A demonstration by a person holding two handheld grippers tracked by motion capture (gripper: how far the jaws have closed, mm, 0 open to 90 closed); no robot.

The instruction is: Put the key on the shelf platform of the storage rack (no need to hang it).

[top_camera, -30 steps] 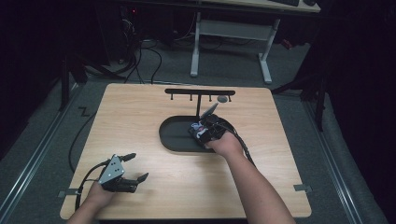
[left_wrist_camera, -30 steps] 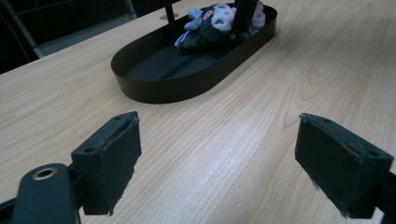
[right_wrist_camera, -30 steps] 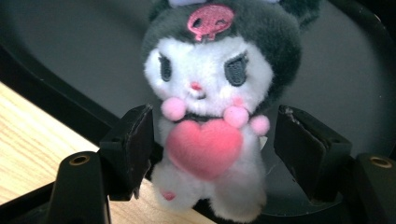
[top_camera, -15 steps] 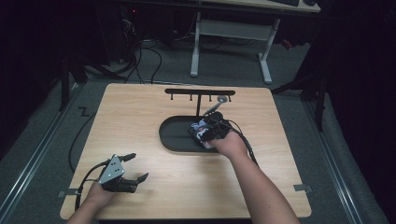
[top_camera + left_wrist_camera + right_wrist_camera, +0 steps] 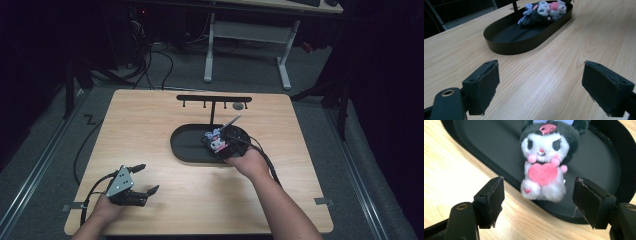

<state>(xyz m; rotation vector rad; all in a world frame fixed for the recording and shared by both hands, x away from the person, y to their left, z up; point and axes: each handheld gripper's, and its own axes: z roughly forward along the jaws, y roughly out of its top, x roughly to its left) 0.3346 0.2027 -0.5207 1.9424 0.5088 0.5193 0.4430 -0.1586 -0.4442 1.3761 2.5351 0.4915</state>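
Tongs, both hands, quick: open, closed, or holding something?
Left tongs: open, nothing between the pads, hovering over the table.
Right tongs: open, jaws just been opening; the plush toy lies in the black tray, pads clear of it.

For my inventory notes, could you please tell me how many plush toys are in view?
1: a small black-and-white plush toy holding a pink heart, lying at the right end of the black oval tray, which sits on the wooden table; nothing suggests another is hidden.

Plush toy (image 5: 543, 165) (pink heart) lying in black tray (image 5: 481, 142).
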